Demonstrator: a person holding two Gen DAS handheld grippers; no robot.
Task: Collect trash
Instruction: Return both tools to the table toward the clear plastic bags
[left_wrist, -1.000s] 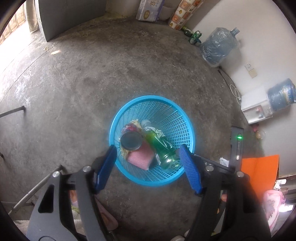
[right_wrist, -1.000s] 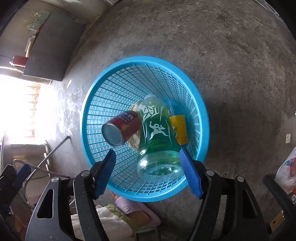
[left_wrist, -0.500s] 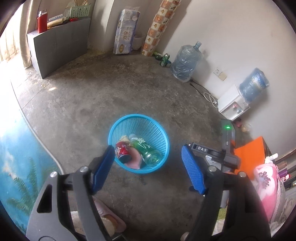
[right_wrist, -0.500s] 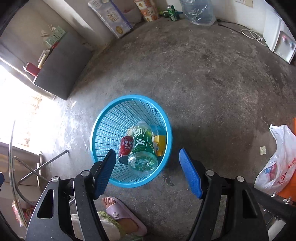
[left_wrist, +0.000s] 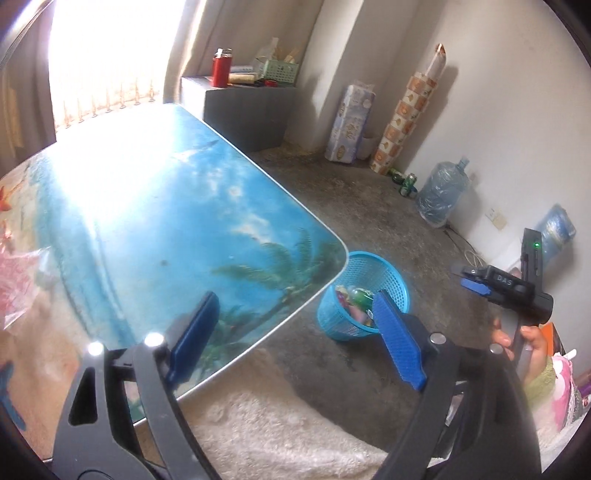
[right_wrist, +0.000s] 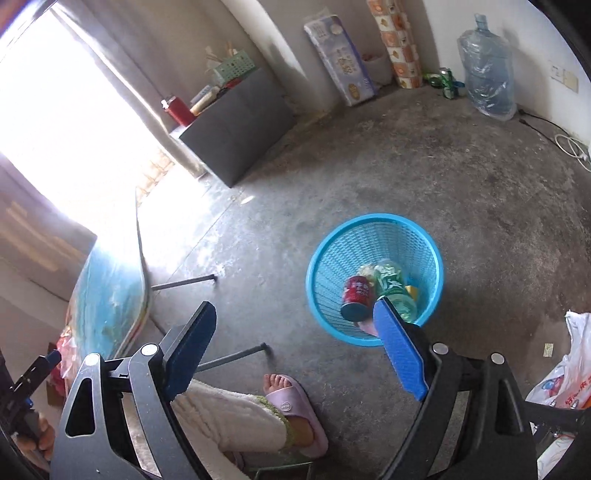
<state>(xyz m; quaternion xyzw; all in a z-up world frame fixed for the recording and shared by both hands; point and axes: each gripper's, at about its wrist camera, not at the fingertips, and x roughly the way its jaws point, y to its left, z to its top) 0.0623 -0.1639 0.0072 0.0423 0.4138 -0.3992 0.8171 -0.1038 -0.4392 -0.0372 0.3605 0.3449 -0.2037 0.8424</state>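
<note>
Trash sits gathered in the blue mesh basket (right_wrist: 375, 277) on the concrete floor (right_wrist: 461, 177): a red can (right_wrist: 356, 298) leaning on the inner wall, a green bottle (right_wrist: 393, 291) just beside it, and a yellow scrap (right_wrist: 412, 291) touching the bottle.

Nearest the basket from the right wrist view, the right gripper (right_wrist: 295, 347) hangs above the floor with its blue pads spread wide; its jaws have just been opening and nothing is between them. The right pad's tip overlaps the basket's near rim in that picture. On the near side of the basket a foot in a pink slipper (right_wrist: 295, 410) rests on the floor, with a fluffy cream trouser leg (right_wrist: 236, 417) above it.

The left gripper (left_wrist: 295, 336) is likewise spread wide, its jaws just opened further and empty. Its left pad hovers over the table (left_wrist: 177, 221), whose top bears a printed beach scene with palms; the basket stands on the floor just beside the table's rounded corner.

To one side of the basket a white plastic bag (right_wrist: 565, 380) lies on the floor. Beyond the basket stands a dark grey cabinet (right_wrist: 236, 125) with a red flask (right_wrist: 179, 110) on top. Farther still, against the pale wall, stand a pack of paper rolls (right_wrist: 341, 62), a patterned roll (right_wrist: 400, 44), green cans (right_wrist: 447, 83) and a large water jug (right_wrist: 487, 74). Bright light floods in from the window side beyond the cabinet.
</note>
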